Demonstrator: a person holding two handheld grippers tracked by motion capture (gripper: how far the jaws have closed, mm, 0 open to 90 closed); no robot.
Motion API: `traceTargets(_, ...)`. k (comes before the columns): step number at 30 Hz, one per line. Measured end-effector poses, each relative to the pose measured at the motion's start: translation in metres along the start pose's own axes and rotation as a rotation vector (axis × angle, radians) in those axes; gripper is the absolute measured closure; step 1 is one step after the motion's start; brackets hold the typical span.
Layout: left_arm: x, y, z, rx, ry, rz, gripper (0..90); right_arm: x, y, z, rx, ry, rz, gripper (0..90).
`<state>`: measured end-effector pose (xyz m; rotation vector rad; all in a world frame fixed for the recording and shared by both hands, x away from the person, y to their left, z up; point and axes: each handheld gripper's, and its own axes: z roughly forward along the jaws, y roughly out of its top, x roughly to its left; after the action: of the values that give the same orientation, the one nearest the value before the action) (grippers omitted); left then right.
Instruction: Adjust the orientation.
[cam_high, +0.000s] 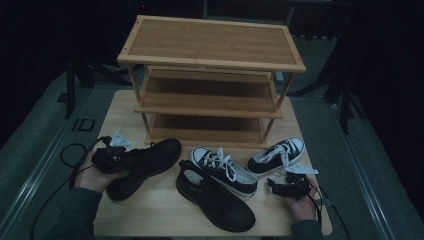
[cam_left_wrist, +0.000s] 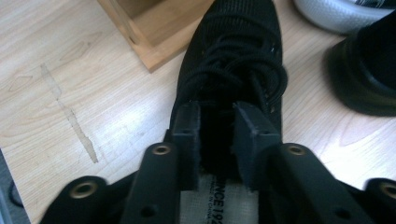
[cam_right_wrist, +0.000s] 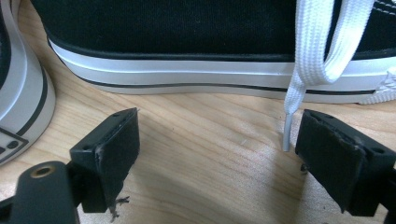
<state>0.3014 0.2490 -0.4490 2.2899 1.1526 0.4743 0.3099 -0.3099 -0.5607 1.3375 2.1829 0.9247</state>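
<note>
Four shoes on table (cam_high: 150, 212), none on bamboo rack (cam_high: 210, 97). Left gripper (cam_high: 107, 159) part-open astride heel collar of black lace-up shoe (cam_high: 142, 165) near left edge, grip unconfirmed. Right gripper (cam_high: 280, 186) wide, empty, beside white-laced sneaker (cam_high: 277, 155). Shelving apparently all outstanding.
</note>
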Motion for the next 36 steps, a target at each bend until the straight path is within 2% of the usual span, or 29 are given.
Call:
traceTargets(1, 0.001, 0.001, -0.004, -0.023, -0.004, -0.014, 67.8, 0.000, 0.000, 0.000, 0.000, 0.000, 0.000, 13.6)
traceTargets(4, 0.002, 0.004, -0.011, -0.049, 0.012, -0.021, 65.6, 0.000, 0.000, 0.000, 0.000, 0.000, 0.000, 13.6)
traceTargets(7, 0.005, 0.008, -0.009, -0.023, 0.024, -0.015, 64.9, 0.000, 0.000, 0.000, 0.000, 0.001, 0.000, 13.6)
traceTargets(12, 0.010, 0.007, 0.002, 0.028, 0.006, -0.013, 63.5, 0.000, 0.000, 0.000, 0.000, 0.002, -0.001, 13.6)
traceTargets(15, 0.010, 0.005, 0.012, 0.074, 0.001, 0.001, 63.8, 0.000, 0.000, 0.000, 0.000, 0.002, -0.001, 13.6)
traceTargets(17, 0.011, 0.004, 0.019, 0.103, 0.002, 0.009, 65.7, 0.000, 0.000, 0.000, 0.000, 0.002, -0.001, 13.6)
traceTargets(23, 0.014, 0.005, 0.029, 0.141, 0.008, -0.004, 74.3, 0.000, 0.000, 0.000, 0.000, 0.003, -0.001, 13.6)
traceTargets(24, 0.014, 0.004, 0.029, 0.142, 0.010, -0.001, 81.8, 0.000, 0.000, 0.000, 0.000, 0.003, -0.001, 13.6)
traceTargets(26, 0.014, 0.004, 0.029, 0.132, 0.017, 0.001, 86.8, 0.000, 0.000, 0.000, 0.000, 0.003, -0.001, 13.6)
traceTargets(36, 0.019, -0.001, 0.022, 0.068, 0.030, -0.036, 87.8, 0.000, 0.000, 0.000, 0.000, 0.005, -0.003, 13.6)
